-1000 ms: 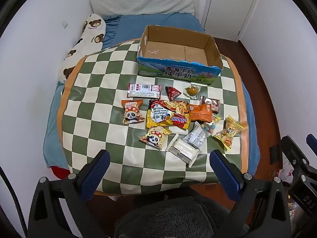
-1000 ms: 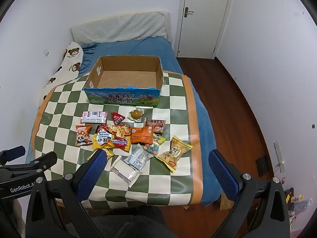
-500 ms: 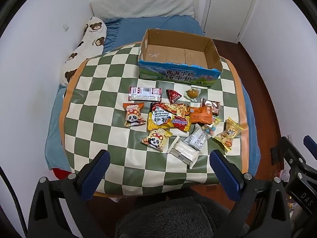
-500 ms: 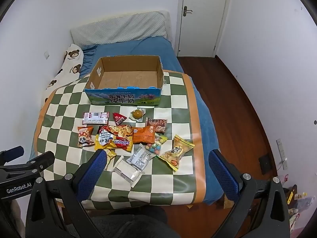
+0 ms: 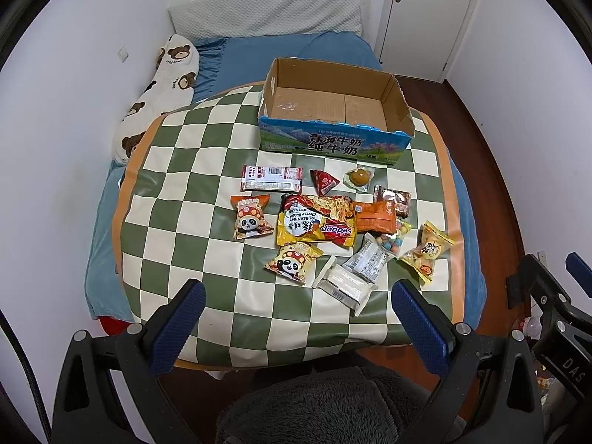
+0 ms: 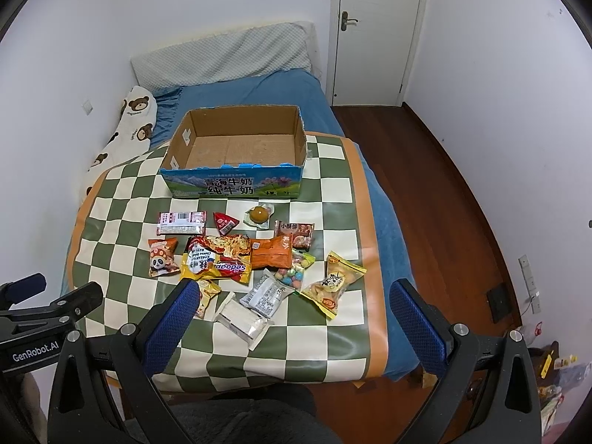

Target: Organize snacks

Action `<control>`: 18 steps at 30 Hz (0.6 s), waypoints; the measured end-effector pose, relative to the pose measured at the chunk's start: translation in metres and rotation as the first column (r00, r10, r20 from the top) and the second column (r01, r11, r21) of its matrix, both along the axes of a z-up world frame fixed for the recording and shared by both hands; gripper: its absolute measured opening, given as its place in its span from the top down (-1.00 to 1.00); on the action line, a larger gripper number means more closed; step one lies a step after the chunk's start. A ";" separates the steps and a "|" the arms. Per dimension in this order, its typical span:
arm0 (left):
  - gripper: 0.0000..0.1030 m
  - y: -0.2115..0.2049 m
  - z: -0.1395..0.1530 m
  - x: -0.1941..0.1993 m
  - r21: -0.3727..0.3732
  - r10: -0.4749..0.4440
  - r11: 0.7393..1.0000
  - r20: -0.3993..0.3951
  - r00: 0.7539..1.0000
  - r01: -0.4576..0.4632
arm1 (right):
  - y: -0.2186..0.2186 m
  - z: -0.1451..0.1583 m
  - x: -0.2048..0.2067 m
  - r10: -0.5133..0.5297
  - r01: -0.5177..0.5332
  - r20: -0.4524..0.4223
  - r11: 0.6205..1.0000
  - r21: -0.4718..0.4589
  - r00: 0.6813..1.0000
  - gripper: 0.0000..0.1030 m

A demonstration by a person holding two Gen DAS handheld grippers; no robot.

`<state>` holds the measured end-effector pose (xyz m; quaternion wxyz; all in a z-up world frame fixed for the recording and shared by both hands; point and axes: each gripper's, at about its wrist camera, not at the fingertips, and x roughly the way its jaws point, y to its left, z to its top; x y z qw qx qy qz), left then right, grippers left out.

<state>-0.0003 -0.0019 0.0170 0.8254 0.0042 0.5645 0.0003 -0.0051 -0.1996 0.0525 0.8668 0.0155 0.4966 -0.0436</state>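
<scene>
White walls, closed door — blue bed, wooden floor.

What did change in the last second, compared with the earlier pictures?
Only the cameras shifted slightly: the scene sits a little lower in both views. Left gripper and right gripper stay open and empty. The snacks on the checkered mat have not moved, and the cardboard box remains empty.

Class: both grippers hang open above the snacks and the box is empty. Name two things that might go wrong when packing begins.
1. The noodle pack overlaps the orange packet; lifting one may drag the other.
2. The yellow bag lies near the mat's right edge and might be nudged onto the floor.
</scene>
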 end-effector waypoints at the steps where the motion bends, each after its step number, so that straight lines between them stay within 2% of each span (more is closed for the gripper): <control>1: -1.00 0.000 0.000 0.000 0.001 0.001 1.000 0.000 1.000 -0.001 | -0.001 0.000 0.001 0.000 0.000 -0.001 1.000 0.001 1.000 -1.00; 18: -1.00 0.001 0.005 0.001 0.000 0.000 1.000 0.007 1.000 0.000 | -0.003 0.005 0.001 -0.004 0.004 0.007 1.000 0.012 1.000 -1.00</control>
